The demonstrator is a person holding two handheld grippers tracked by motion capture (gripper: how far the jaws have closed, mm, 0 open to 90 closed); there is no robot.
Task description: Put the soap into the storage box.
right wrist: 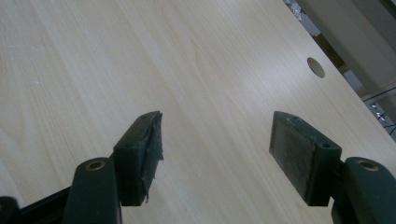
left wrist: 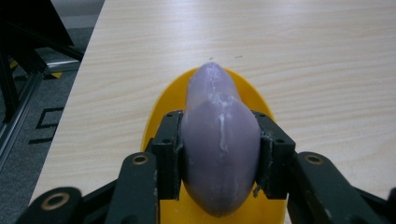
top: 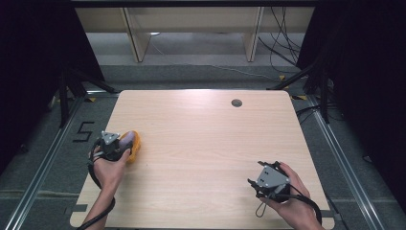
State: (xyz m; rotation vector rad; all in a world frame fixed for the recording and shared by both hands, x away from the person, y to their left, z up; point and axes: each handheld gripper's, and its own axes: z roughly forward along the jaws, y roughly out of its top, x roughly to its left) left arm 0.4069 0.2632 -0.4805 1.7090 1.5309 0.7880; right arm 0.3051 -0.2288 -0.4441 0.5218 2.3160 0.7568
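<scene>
table point(top: 206, 143): pale matt wood-grain | purple object point(left wrist: 219, 144): smooth, waxy | dish point(left wrist: 163, 105): glossy yellow

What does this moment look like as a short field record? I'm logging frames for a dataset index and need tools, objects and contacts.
surface: light wooden table with a round hole near its far edge
left tool: shut on the purple object, a pad on each side
purple object: smooth, elongated, over the yellow dish
yellow dish: on the table near its left edge
right tool: open, holds nothing, over bare wood
</scene>
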